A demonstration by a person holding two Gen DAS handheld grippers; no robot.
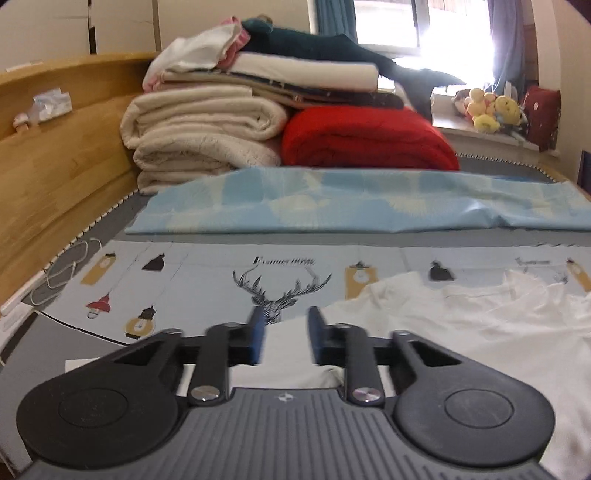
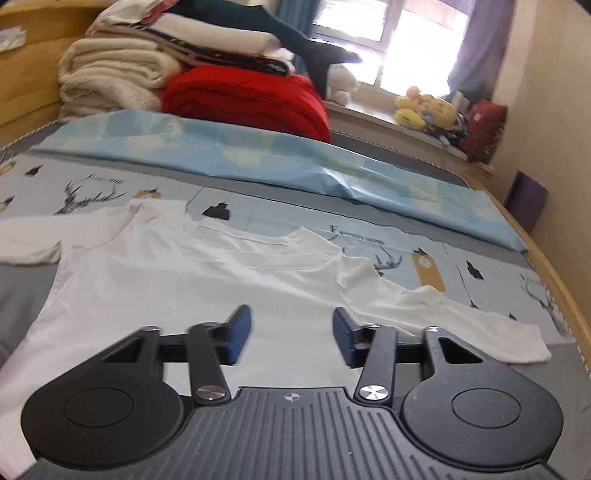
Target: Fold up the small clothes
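Left claw (image 1: 284, 338) points forward and down over the bed (image 1: 55, 177), level, no roll visible. Blue pads (image 1: 258, 332) stand a narrow gap apart, blurred; nothing pinched between them, only white fabric seen through the gap underneath. Whether the tips touch the cloth: cannot tell. Left claw sits over the left edge of the white t-shirt (image 1: 461, 332), which spreads off to the right in that view, rumpled at the far right.

Right claw (image 2: 291, 338) also pitched forward and down, view tilted so the bed slopes down to the right. Pads (image 2: 238, 332) apart, wider gap than the left, empty between them. It hangs over the lower body of the white t-shirt (image 2: 184, 280); contact with the fabric not clear.

T-shirt lies flat, chest up, on the printed bedsheet (image 2: 480, 273) with deer and lantern motifs; collar (image 2: 273, 240) away from the claw, one sleeve (image 2: 480, 332) out to the right with its cuff near the bed's edge, the other sleeve off to the left.

Beyond the shirt a folded light-blue sheet (image 2: 258, 151) lies across the bed. Behind it a stack of cream blankets (image 1: 199, 136) beside a red quilt (image 1: 365, 136), more folded clothes on top. Wooden headboard on the left, window (image 2: 388, 29) with plush toys (image 2: 424, 107) on the sill.
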